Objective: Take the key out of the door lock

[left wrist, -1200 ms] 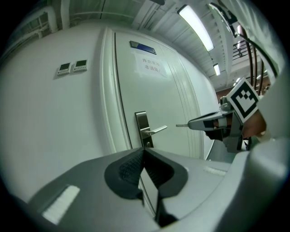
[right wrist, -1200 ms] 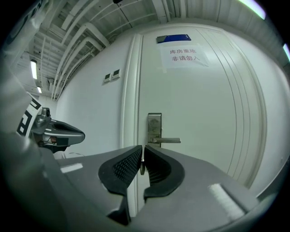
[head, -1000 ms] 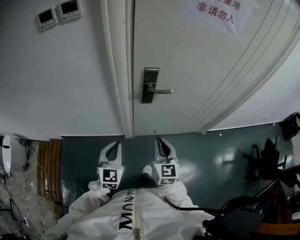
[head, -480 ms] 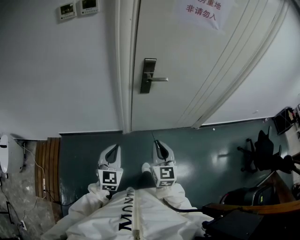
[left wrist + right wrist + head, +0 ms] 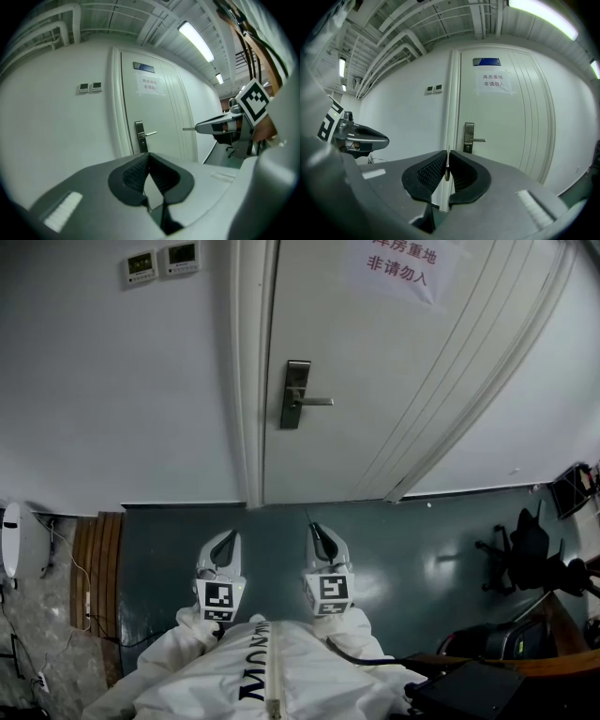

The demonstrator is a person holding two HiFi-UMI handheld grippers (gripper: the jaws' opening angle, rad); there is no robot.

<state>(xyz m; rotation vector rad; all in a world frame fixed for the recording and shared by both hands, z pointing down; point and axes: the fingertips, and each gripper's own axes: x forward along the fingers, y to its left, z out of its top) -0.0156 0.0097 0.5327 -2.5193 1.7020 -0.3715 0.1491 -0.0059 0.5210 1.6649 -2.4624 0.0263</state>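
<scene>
The white door's metal lock plate (image 5: 296,395) with its lever handle (image 5: 316,402) is far ahead of both grippers; I see no key in it. My right gripper (image 5: 317,527) is shut on a thin metal key (image 5: 308,512), whose blade sticks out past the tips. In the right gripper view the key (image 5: 447,165) is pinched between the pads, and the lock plate (image 5: 468,137) lies beyond. The left gripper (image 5: 225,542) hangs beside it, shut and empty. Its own view shows the closed tips (image 5: 149,157), the lock plate (image 5: 139,136) and the key (image 5: 188,129).
Two small wall panels (image 5: 164,261) sit left of the door frame, and a paper sign (image 5: 398,268) hangs on the door. An office chair (image 5: 525,549) stands at right on the dark floor. Wooden slats (image 5: 98,568) and a white appliance (image 5: 9,540) are at left.
The head view has shifted, so the door and lock now sit higher and a little left in the frame. Both grippers hold their places, the right still shut on the key.
</scene>
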